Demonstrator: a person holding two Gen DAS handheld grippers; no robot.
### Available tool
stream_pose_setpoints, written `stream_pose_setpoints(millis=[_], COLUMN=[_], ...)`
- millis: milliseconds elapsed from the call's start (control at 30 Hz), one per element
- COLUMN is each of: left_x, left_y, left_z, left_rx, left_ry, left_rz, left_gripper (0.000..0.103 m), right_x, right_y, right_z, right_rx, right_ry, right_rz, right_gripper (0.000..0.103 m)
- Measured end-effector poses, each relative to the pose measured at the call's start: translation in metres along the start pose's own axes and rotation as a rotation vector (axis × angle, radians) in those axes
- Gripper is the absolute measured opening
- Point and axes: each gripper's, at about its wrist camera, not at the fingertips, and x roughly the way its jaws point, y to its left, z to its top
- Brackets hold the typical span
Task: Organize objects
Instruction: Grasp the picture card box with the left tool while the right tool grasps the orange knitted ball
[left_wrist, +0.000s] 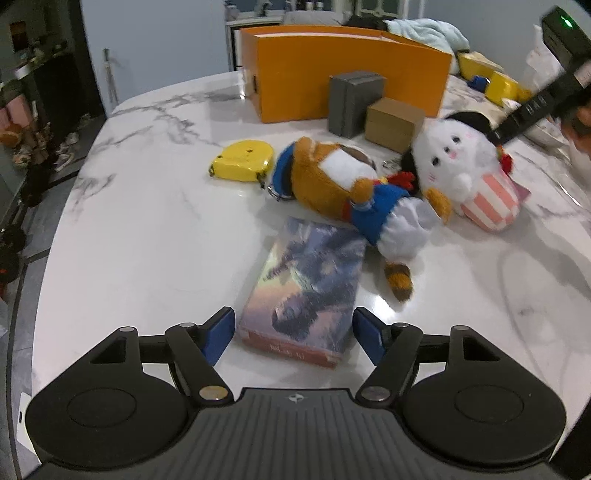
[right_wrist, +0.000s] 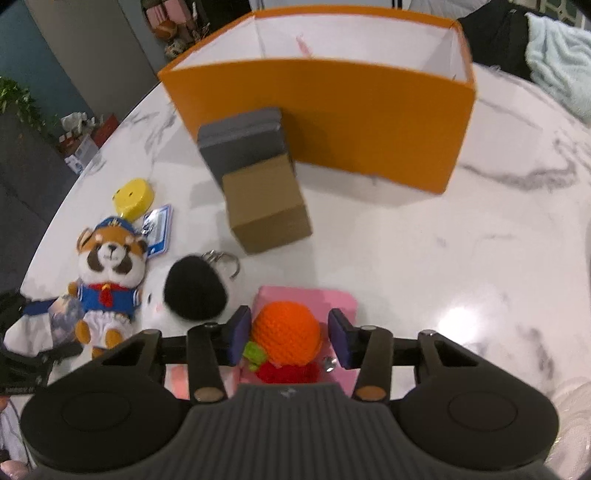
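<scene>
Left wrist view. Desk: Any readable writing?
Photographer: Only blurred lettering on the spine of the illustrated book (left_wrist: 310, 280), too soft to read. It lies between the spread jaws of the left tool (left_wrist: 293, 332).
Desk: And the right tool (right_wrist: 286, 339)?
Photographer: Pinching a crocheted orange (right_wrist: 286, 325) over a pink card (right_wrist: 343, 299), near a sailor-suited plush (right_wrist: 109, 273).
Desk: Setting?
Photographer: White marble-veined table (left_wrist: 147, 221). An open orange box (right_wrist: 332, 122) stands at the far side, with a grey box (right_wrist: 243, 144) and a brown box (right_wrist: 269, 206) in front of it. Behind are a pale blue blanket (left_wrist: 424, 31) and a blue-grey wall (left_wrist: 155, 33).
</scene>
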Motion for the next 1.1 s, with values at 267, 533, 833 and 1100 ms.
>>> stream_pose_setpoints(millis=[267, 533, 833, 1100], left_x=[0.01, 0.011, 0.015, 0.016], left_y=[-0.005, -0.009, -0.012, -0.014], left_z=[0.005, 0.005, 0.009, 0.005], left_rx=[0.012, 0.0, -0.013, -0.032], left_ry=[-0.047, -0.064, -0.046, -0.083], left_rz=[0.001, 0.003, 0.016, 0.032], left_gripper=[0.085, 0.085, 0.098, 0.099], right_x=[0.002, 0.0, -0.001, 0.004], right_y=[0.002, 0.001, 0.006, 0.016], right_z=[-0.001, -0.001, -0.003, -0.007], right_rx=[-0.023, -0.034, -0.074, -0.14], right_ry=[0.021, 0.036, 0.053, 0.038], right_rz=[-0.007, 0.006, -0.003, -0.024], right_gripper=[0.053, 0.052, 0.052, 0.045])
